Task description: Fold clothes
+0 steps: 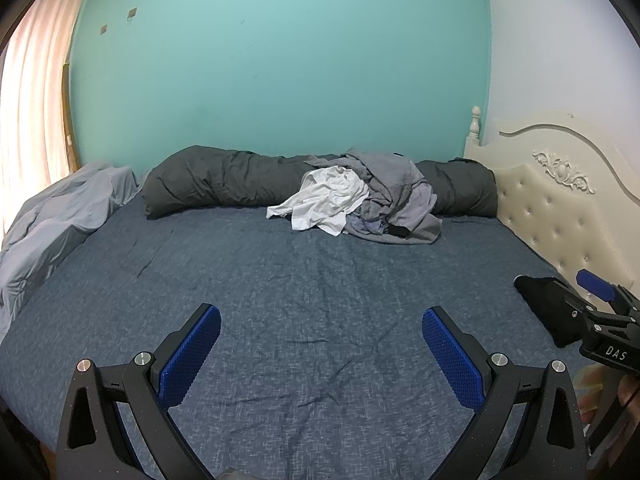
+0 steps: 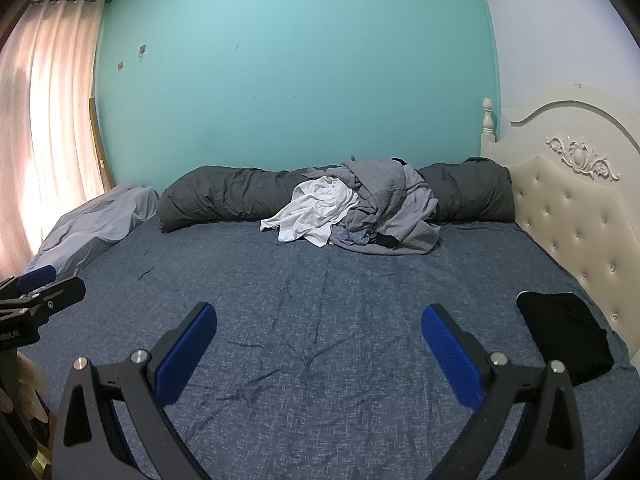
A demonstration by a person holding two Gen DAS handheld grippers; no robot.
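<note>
Hovering above the blue-grey patterned bed sheet (image 2: 320,320), the left tongs (image 1: 321,344) and right tongs (image 2: 319,342) both stand spread wide, gripping nothing. One black folded garment (image 2: 566,336) lies flat beside the cream tufted headboard (image 2: 568,208). A rumpled heap of white and grey clothes (image 2: 356,212) remains unfolded at the far edge against the rolled dark grey duvet (image 2: 228,196).

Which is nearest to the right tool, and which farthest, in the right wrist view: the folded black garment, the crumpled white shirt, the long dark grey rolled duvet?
From the right tool, open and empty:
1. Folded black garment, on the right, beside the headboard.
2. Crumpled white shirt, ahead, at the front left of the pile.
3. Long dark grey rolled duvet, behind it, along the green wall.
</note>
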